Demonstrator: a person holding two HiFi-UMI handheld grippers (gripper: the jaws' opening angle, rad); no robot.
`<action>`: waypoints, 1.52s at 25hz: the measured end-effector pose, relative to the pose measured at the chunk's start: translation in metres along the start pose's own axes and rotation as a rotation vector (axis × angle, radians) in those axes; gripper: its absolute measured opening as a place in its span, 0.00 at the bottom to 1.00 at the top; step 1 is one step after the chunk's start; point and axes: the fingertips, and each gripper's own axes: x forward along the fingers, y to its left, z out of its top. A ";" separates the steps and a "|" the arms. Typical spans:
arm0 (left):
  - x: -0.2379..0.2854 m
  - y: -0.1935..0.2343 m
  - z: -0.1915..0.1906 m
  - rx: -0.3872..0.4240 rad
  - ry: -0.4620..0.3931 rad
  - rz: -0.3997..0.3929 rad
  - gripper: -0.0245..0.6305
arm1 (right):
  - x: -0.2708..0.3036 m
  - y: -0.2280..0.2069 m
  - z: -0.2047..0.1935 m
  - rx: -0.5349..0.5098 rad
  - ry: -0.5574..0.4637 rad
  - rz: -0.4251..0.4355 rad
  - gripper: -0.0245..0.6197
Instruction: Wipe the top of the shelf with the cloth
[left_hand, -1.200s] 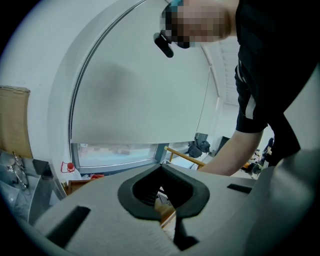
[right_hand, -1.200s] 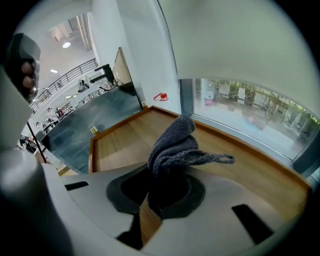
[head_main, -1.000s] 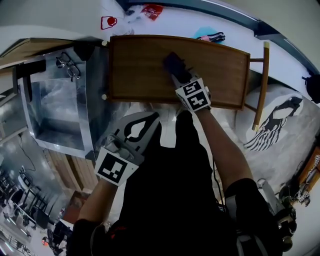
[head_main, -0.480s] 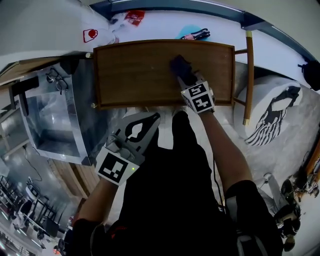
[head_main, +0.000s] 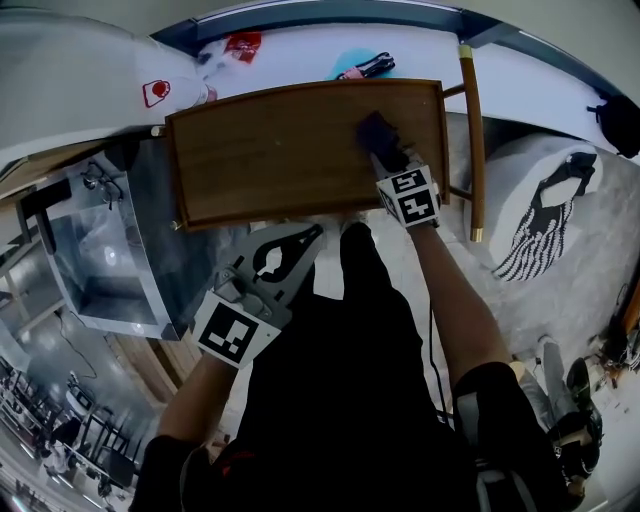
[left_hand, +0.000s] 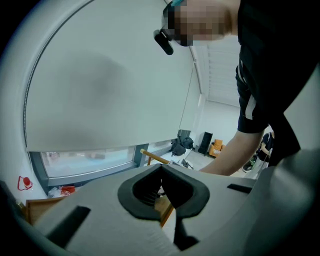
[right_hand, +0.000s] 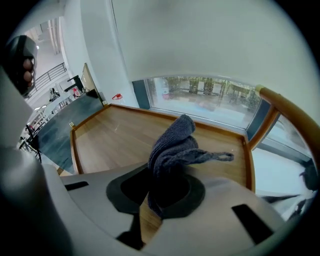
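Cloth (head_main: 378, 135): dark grey knit, ribbed, bunched into a wad with one loose loop. Pinched between the jaws of right gripper (head_main: 386, 158). Over shelf top (head_main: 270, 150) at about 2 o'clock of the panel, near the right edge; contact with the wood not confirmable.

Left gripper (head_main: 303, 240): jaws together on nothing, held off the shelf at 6 o'clock.

Shelf top: brown wood, fine straight grain, flat, smooth-looking, raised lip all round.

Judgement for the stroke: press the wad flat, sweep toward 9 o'clock in overlapping lanes, then trace along the lip. Risk: snagging of the loose loop at the corner.
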 end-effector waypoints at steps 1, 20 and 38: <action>0.003 -0.002 0.001 0.004 0.000 -0.005 0.07 | -0.003 -0.005 -0.003 0.008 0.001 -0.009 0.11; 0.010 -0.008 0.010 0.003 -0.016 -0.011 0.07 | -0.033 -0.046 -0.015 0.051 0.019 -0.119 0.11; -0.098 0.034 -0.013 -0.049 -0.088 0.154 0.07 | -0.010 0.129 0.080 -0.140 -0.089 0.127 0.11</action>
